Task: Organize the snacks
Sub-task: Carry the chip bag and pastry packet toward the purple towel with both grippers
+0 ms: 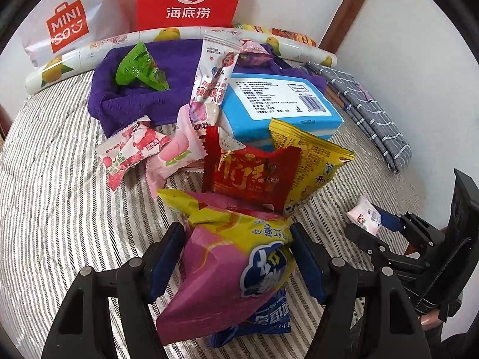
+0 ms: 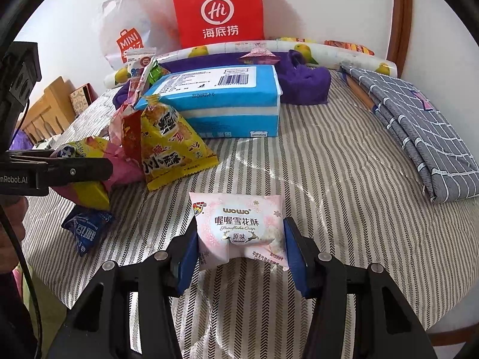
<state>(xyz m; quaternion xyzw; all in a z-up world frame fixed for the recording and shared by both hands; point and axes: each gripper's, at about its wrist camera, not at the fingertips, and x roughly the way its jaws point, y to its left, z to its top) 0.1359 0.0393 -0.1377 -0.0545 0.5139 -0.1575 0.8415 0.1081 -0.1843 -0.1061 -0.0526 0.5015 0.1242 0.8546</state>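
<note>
Left gripper (image 1: 238, 257): jaws clamped on a pink-and-yellow snack bag (image 1: 227, 257), its long axis running away from the camera toward the snack pile, over a blue cookie packet (image 1: 254, 323) lying on the striped tablecloth (image 1: 60, 209). Right gripper (image 2: 241, 251): jaws clenched on the short ends of a pale pink snowflake crisp packet (image 2: 239, 230), long axis crosswise between the pads, label upright facing the camera, near the table's front edge.

red paper bag (image 2: 217, 12) upright at wall | white plastic bag (image 2: 125, 27) beside it | purple towel (image 1: 134, 95) | blue tissue pack (image 2: 221, 101) | folded grey checked cloth (image 2: 419, 128) | striped tablecloth (image 2: 329, 194)
</note>
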